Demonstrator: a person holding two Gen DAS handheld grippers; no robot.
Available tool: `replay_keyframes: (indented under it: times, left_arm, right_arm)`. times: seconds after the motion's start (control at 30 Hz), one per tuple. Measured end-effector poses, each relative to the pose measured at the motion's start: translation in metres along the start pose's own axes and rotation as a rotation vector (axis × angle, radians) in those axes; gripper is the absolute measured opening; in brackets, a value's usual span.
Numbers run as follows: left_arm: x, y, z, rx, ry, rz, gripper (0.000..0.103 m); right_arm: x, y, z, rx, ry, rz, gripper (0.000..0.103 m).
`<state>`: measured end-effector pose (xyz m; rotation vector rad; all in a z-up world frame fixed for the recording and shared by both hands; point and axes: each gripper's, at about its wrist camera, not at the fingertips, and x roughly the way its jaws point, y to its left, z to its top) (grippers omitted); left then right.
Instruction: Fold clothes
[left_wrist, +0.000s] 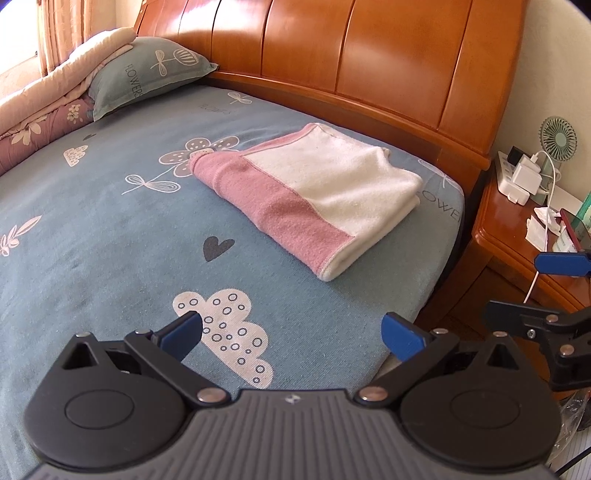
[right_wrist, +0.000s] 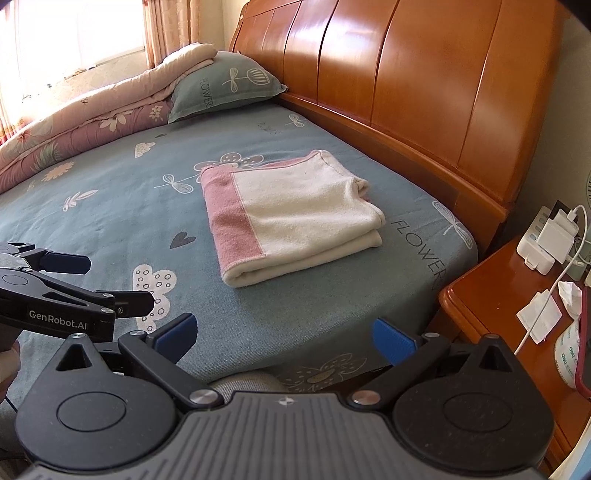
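A pink and white cloth lies folded in a neat rectangle on the blue patterned bed sheet, near the headboard. My left gripper hovers open over the sheet in front of the cloth, well short of it, nothing between its blue pads. My right gripper is open too, above the bed's near edge, empty. In the right wrist view the left gripper shows at the left edge; in the left wrist view the right gripper shows at the right edge.
A wooden headboard runs behind the bed. A blue pillow and a rolled quilt lie at the far left. A wooden nightstand at the right holds a power strip, cables, papers and a small fan.
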<state>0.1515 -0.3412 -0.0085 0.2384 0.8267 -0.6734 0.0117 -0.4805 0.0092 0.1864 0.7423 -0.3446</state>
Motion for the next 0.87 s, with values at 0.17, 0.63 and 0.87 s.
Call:
replay_keyframes:
  times: [0.17, 0.63, 0.87]
  left_arm:
    - [0.0007, -0.0001, 0.0002, 0.001, 0.000, -0.004, 0.102]
    - [0.0001, -0.0017, -0.0002, 0.008, -0.008, -0.013, 0.102]
    - [-0.0009, -0.0025, 0.0002, 0.008, -0.009, -0.006, 0.102]
  right_arm:
    - [0.0003, -0.0004, 0.0003, 0.005, -0.001, 0.000, 0.103]
    - [0.0016, -0.0007, 0.0004, 0.008, -0.007, -0.001, 0.103]
    - [0.0017, -0.0009, 0.0002, 0.008, -0.009, 0.001, 0.103]
